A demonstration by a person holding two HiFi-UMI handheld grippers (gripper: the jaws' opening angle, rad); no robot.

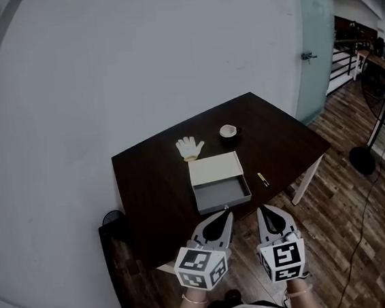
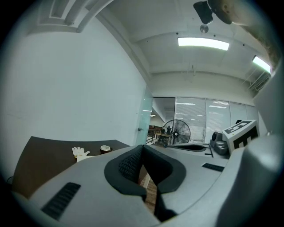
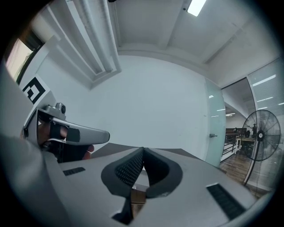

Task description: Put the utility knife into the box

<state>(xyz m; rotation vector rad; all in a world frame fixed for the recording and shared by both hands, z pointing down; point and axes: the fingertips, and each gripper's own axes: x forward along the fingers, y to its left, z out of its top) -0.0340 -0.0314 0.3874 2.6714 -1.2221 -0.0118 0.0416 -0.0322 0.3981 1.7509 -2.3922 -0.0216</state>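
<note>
The utility knife (image 1: 263, 179) lies on the table (image 1: 148, 189) just to the right of the box (image 1: 212, 169), apart from it and apart from both of your grippers. You hold the left gripper (image 1: 227, 213) and the right gripper (image 1: 260, 208) side by side above the table's near edge, tips pointing toward the box. Both claws are clenched with nothing between them. The box is a pale sleeve with its grey tray (image 1: 221, 195) slid out toward you, and the tray's bare bottom is in plain sight. Behind the box a white glove (image 1: 190, 147) rests touching or almost touching its far edge, and a small cup (image 1: 228, 132) stands further right. The dark table stands against a plain wall (image 1: 135, 67). To your right there is wooden flooring (image 1: 349, 215), a glass door (image 1: 317, 41) and a standing fan (image 1: 382, 99).
</note>
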